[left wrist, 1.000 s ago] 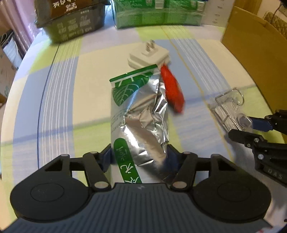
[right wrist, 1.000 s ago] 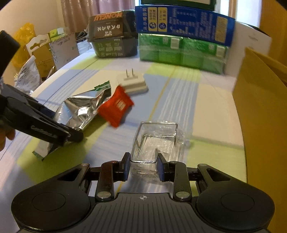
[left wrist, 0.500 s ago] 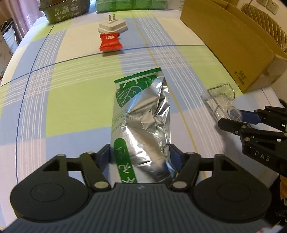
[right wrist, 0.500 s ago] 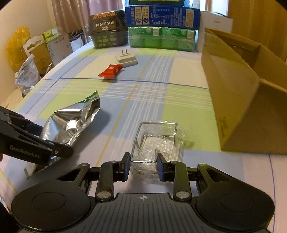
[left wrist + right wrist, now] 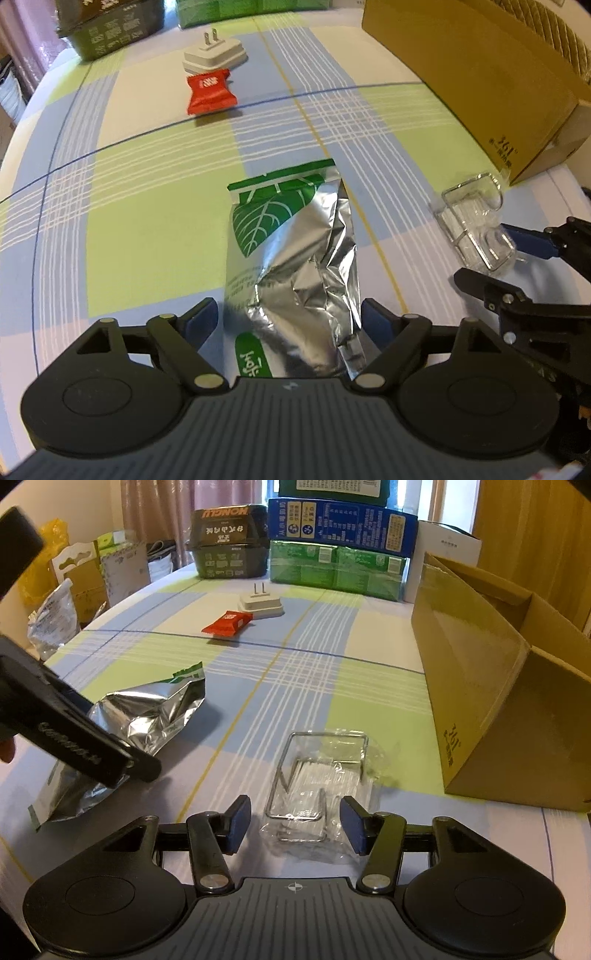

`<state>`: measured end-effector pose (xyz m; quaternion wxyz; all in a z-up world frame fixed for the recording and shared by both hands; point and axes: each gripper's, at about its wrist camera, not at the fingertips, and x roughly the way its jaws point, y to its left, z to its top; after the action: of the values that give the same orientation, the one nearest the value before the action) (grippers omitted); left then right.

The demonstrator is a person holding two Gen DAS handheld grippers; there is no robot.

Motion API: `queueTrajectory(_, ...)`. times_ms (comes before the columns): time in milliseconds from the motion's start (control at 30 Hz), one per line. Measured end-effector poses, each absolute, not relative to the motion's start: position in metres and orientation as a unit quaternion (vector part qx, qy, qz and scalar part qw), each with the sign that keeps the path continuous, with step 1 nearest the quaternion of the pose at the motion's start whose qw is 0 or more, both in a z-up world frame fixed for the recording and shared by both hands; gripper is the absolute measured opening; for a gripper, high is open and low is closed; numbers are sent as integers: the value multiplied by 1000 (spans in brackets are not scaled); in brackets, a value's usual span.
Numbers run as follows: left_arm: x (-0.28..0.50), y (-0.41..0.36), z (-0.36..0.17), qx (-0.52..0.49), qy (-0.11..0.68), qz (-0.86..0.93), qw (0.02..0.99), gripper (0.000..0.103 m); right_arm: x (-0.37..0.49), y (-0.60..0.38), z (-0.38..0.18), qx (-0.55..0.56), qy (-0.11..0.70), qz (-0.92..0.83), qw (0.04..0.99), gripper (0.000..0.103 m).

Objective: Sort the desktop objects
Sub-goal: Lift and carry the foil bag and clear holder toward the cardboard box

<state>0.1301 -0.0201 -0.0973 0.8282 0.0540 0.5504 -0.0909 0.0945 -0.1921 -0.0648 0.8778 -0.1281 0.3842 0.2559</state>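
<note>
A crumpled silver foil bag with green print lies flat on the checked tablecloth. My left gripper is open, its blue pads standing either side of the bag's near end with small gaps. The same bag shows in the right wrist view under the left gripper's black finger. A clear plastic packet holding a wire hook lies on the cloth between the spread fingers of my open right gripper. Farther back sit a red snack packet and a white plug adapter.
An open cardboard box stands along the right side, close to the clear packet. Stacked green, blue and dark boxes line the far edge. Bags and cartons crowd the space beyond the left edge. Bare cloth lies between the bag and the red packet.
Both grippers drew back toward the near edge with their loads, then opened. The foil bag and the clear packet now lie released on the cloth.
</note>
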Motion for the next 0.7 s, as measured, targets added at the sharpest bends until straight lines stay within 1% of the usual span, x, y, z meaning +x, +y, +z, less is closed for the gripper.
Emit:
queueTrajectory(33,131,-22,-100,57,555,-93,825,82,93,-191,-65,-132,382,256,878,51)
queueTrajectory(100,133,-24,-102,69,554,-94,824,84,93,-191,-67,-136,381,254,879,45)
queueTrajectory(133,134,-24,-102,68,557,-95,822,84,94,-192,-67,-132,383,251,879,34)
queueTrajectory(167,135,-25,-102,70,559,-95,821,84,94,-193,-66,-129,383,248,880,32)
queueTrajectory(200,136,-25,-102,73,560,-96,819,82,94,-193,-66,-126,384,248,881,32)
queueTrajectory(267,134,-27,-100,75,559,-96,820,71,94,-194,-64,-126,383,248,881,30)
queueTrajectory(300,133,-28,-99,75,560,-99,819,68,93,-194,-64,-128,382,248,881,29)
queueTrajectory(333,131,-28,-98,76,559,-100,819,62,93,-194,-64,-129,381,249,881,29)
queueTrajectory(367,129,-29,-97,80,559,-103,819,53,93,-194,-64,-128,380,249,881,28)
queueTrajectory(433,125,-27,-92,70,557,-111,820,46,93,-195,-63,-124,380,251,882,28)
queueTrajectory(700,103,-23,-73,41,551,-102,827,45,83,-203,-51,-109,375,256,884,28)
